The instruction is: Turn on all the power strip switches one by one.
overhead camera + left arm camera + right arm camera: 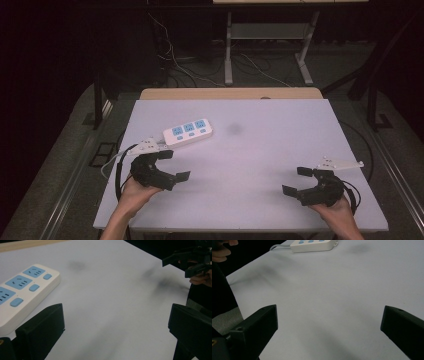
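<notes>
A white power strip (pixel 188 132) with three blue sockets and blue switches lies on the left part of the white table (pixel 260 150); it also appears at the left in the left gripper view (pixel 22 290) and at the far top in the right gripper view (pixel 312 245). My left gripper (pixel 173 165) is open just in front of the strip, nothing between its jaws. My right gripper (pixel 297 180) is open near the table's front right corner, also empty. In the left gripper view the right gripper (pixel 192 261) shows far off at the top right.
A wooden board edge (pixel 230 93) runs along the table's far side. The strip's white cable (pixel 111 162) hangs off the left edge. Behind the table stand metal desk legs (pixel 229 50) and loose cables on the floor. A faint dark smudge (pixel 234 129) marks the table's middle.
</notes>
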The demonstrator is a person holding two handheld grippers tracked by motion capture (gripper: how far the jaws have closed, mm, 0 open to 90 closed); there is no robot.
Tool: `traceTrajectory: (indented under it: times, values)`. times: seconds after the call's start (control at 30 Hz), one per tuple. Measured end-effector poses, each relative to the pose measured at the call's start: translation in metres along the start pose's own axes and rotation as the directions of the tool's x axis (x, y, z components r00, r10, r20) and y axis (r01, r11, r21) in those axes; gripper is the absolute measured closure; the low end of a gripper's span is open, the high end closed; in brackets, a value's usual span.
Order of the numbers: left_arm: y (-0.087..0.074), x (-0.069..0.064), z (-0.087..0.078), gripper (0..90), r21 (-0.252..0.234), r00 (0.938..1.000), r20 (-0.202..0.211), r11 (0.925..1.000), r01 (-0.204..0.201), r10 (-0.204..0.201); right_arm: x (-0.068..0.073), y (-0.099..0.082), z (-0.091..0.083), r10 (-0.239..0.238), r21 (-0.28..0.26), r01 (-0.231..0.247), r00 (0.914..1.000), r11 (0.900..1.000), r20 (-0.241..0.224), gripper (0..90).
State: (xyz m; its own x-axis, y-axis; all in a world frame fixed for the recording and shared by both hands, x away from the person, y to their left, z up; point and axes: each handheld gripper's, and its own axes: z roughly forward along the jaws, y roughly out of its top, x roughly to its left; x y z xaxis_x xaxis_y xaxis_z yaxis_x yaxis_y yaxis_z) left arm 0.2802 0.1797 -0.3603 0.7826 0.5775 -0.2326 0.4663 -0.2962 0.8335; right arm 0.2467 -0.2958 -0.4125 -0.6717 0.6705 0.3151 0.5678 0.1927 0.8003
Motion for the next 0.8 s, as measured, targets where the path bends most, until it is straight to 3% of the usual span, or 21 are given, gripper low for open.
traceTrajectory:
  times: [0.8]
  values:
    - [0.034, 0.022, -0.006, 0.0, 0.074, 0.9988, -0.039, 0.9969, -0.028, 0.031, 0.001, -0.001, 0.001, 0.001, 0.001, -0.001, 1.0000, 1.0000, -0.002, 0.9]
